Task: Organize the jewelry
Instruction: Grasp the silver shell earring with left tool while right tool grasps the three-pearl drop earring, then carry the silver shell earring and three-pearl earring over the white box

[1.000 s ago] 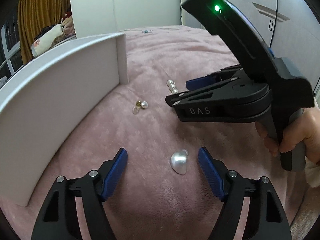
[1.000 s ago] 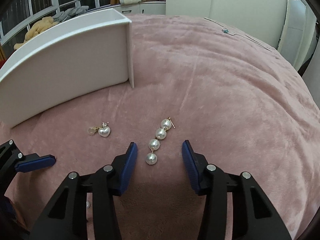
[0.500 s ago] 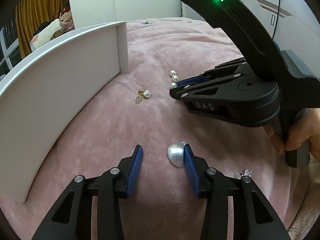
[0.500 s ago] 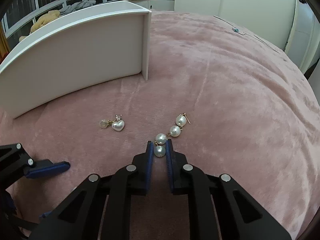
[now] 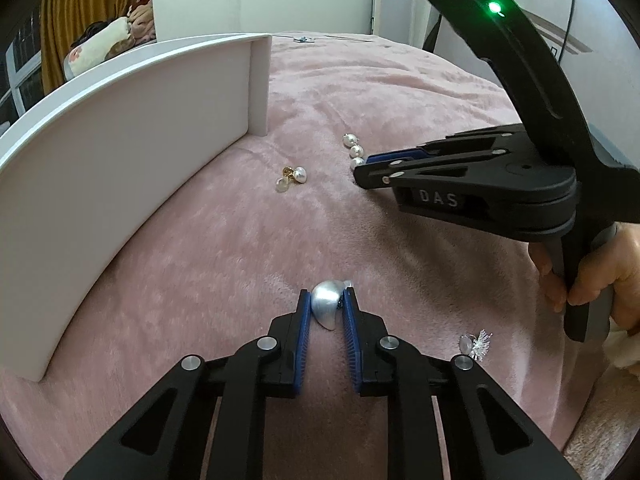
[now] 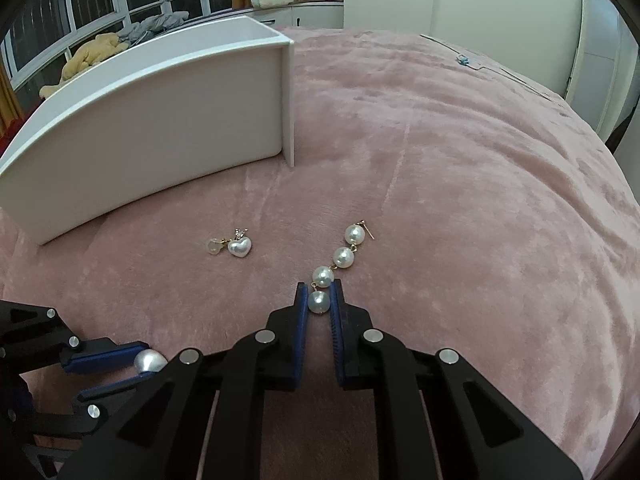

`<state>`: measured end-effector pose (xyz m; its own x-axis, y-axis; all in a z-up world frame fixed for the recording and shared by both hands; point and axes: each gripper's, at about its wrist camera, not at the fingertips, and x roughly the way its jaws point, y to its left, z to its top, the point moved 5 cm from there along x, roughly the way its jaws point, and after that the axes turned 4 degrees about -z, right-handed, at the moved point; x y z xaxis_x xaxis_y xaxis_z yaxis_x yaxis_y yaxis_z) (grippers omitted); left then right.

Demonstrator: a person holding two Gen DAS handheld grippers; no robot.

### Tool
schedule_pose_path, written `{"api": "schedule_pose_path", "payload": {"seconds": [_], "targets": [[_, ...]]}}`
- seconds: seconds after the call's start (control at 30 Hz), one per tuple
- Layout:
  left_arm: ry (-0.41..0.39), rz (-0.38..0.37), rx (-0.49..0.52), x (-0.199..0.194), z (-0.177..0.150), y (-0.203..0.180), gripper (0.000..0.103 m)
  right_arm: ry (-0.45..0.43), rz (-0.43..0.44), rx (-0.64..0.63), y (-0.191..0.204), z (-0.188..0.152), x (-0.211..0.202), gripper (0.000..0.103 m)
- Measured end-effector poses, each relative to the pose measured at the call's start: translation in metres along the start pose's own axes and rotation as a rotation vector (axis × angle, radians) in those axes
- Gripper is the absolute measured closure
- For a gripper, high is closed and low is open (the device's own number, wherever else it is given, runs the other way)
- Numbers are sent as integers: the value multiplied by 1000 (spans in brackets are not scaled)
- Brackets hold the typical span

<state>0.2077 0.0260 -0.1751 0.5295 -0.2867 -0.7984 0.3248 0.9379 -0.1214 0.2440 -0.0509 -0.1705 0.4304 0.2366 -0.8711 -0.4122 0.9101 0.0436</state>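
1. Left gripper (image 5: 325, 307): its two blue pads are pinched on one silver shell-shaped earring (image 5: 328, 309), which sits low on the pink blanket (image 5: 400, 92), near the front of the left wrist view.
2. Right gripper (image 6: 319, 303): its two blue pads are closed on the bottom pearl of one pearl drop earring (image 6: 335, 267). Count of pearls on that earring: four, strung in a line. The other three pearls lie on the blanket ahead of the fingertips, with a thin gold post at the far end.
3. One heart pearl earring (image 6: 239, 246) lies free on the blanket, left of the pearl string and apart from it, with one pale round backing (image 6: 214, 246) just beside it.
4. One sparkly silver earring (image 5: 476, 343) lies on the blanket to the right of the left gripper, just beside its outer arm.
5. Earrings counted across both views: four. Held: two. Loose: two.
6. One white box (image 6: 160, 120) stands on the blanket beyond the loose pieces, to the left. Its interior is not visible from either camera.
7. One hand (image 5: 600, 272) is seen gripping the right gripper's handle.
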Motion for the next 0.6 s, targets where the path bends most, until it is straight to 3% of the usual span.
{"api": "schedule_pose_path", "payload": {"seconds": [0.6], "targets": [[-67,-4,-22,-44,10,8,82,-82,16,22,-3,11,-39,91]]}}
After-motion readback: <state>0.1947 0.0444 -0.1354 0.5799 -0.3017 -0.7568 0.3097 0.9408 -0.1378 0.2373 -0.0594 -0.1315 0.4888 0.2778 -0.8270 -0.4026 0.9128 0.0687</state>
